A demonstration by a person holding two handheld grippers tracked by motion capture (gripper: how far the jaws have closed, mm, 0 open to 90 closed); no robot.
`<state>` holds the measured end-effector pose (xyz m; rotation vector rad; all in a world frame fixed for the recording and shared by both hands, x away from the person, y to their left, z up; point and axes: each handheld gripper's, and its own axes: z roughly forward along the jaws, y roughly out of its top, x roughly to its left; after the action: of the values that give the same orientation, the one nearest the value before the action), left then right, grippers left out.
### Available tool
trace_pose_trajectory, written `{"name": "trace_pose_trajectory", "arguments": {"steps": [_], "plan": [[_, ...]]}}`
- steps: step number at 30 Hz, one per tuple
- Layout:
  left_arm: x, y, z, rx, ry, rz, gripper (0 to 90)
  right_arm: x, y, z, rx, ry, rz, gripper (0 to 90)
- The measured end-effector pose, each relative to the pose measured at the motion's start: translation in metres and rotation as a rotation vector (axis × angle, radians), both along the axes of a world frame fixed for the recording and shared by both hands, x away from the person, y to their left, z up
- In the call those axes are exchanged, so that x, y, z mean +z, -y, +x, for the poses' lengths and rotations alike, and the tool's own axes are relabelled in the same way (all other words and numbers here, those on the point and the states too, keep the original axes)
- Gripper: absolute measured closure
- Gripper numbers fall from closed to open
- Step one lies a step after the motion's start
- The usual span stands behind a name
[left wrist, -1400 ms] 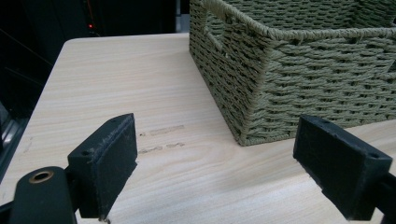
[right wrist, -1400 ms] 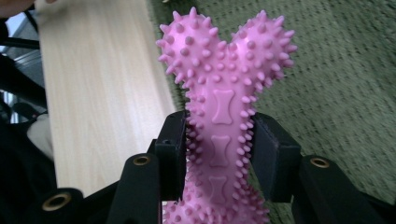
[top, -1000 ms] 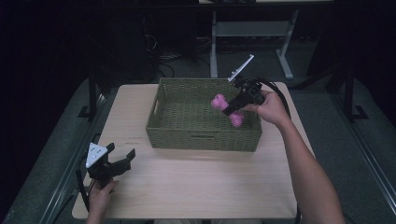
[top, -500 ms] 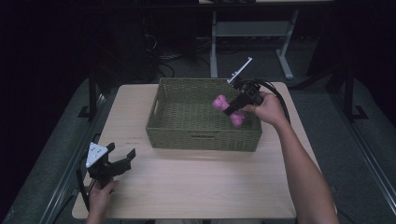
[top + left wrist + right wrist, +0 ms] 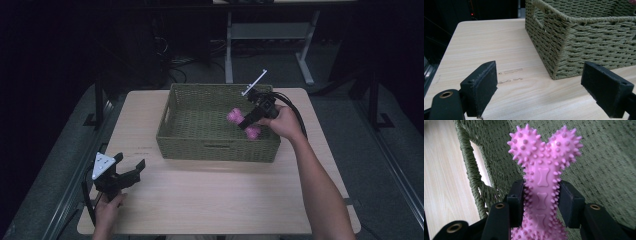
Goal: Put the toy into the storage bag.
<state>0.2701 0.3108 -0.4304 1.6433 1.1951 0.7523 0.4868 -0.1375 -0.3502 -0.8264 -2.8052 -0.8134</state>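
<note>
The right claw (image 5: 246, 122) was seen clamped on a pink spiked bone-shaped toy (image 5: 543, 180), its two black pads pressed against the narrow shaft from either side, with the knobbed forked end of the toy standing clear beyond them. In the high view the toy (image 5: 243, 124) was held inside the right part of the woven green basket (image 5: 185, 145), one pink end lying to the upper left of the claw and the other to its lower right, so that the toy was tilted across the basket. Whether it touched the basket floor could not be told. The right hand (image 5: 284, 122) was wrapped around the claw's body at the basket's right rim, and the forearm was stretched diagonally up from the lower right edge of the bench (image 5: 220, 200). The left claw (image 5: 129, 172) was held with its jaws spread wide and nothing between them, low over the near left corner of the bench, aimed toward the basket's near left corner (image 5: 564, 62) and well apart from it. The left hand (image 5: 107, 210) was closed around its handle at the bench's front edge.
</note>
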Motion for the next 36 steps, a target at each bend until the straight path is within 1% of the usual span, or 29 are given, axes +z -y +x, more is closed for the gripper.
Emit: {"name": "trace_pose_trajectory", "arguments": {"steps": [1, 4, 5, 10, 11, 14, 19, 23, 27, 28, 30, 31, 32, 34, 36], "plan": [[0.000, 0.000, 0.000, 0.000, -0.002, -0.001, 13.0, -0.005, 0.000, -0.001, -0.005, -0.004, -0.003, 57.4], [0.000, 0.000, 0.000, 0.001, 0.000, -0.003, 12.9, -0.008, -0.001, -0.001, -0.002, -0.011, -0.012, 57.4], [0.000, 0.000, 0.000, 0.000, 0.000, -0.003, 12.9, -0.010, -0.002, -0.002, 0.004, -0.012, -0.026, 57.4], [0.000, 0.000, -0.001, -0.001, 0.000, -0.002, 12.9, -0.014, -0.006, -0.003, 0.013, -0.023, -0.019, 57.3], [0.000, 0.000, -0.001, 0.002, 0.001, -0.002, 12.9, -0.016, -0.006, -0.004, 0.012, -0.021, -0.024, 57.3], [0.000, 0.000, 0.000, 0.001, -0.001, -0.002, 13.0, -0.020, -0.005, -0.004, 0.014, -0.027, -0.017, 57.3], [0.000, 0.001, 0.000, -0.002, -0.001, 0.001, 13.0, -0.024, -0.005, -0.005, 0.009, -0.034, -0.028, 57.3], [0.001, 0.000, 0.000, 0.000, 0.001, -0.001, 12.9, -0.024, -0.007, -0.005, 0.011, -0.030, -0.019, 57.1], [0.001, 0.000, -0.001, 0.002, 0.001, -0.004, 13.0, -0.025, -0.009, -0.006, 0.013, -0.038, -0.024, 56.4], [0.001, 0.000, -0.001, 0.002, 0.001, -0.004, 12.9, -0.026, -0.010, -0.006, 0.013, -0.042, -0.031, 56.1], [0.001, 0.000, -0.001, 0.002, 0.001, -0.004, 13.0, -0.026, -0.011, -0.006, 0.014, -0.038, -0.034, 56.6], [0.001, 0.000, -0.001, 0.001, 0.003, -0.001, 12.9, -0.025, -0.011, -0.006, 0.013, -0.041, -0.013, 54.5], [0.001, 0.000, -0.001, 0.001, 0.003, -0.002, 12.9, -0.024, -0.011, -0.006, 0.008, -0.037, -0.005, 52.8], [0.001, 0.000, -0.001, 0.002, 0.003, -0.003, 12.9, -0.022, -0.012, -0.007, 0.002, -0.032, -0.001, 50.1], [0.001, 0.000, -0.001, 0.000, 0.003, -0.001, 12.9, -0.021, -0.012, -0.007, -0.001, -0.025, -0.004, 49.2]]}}
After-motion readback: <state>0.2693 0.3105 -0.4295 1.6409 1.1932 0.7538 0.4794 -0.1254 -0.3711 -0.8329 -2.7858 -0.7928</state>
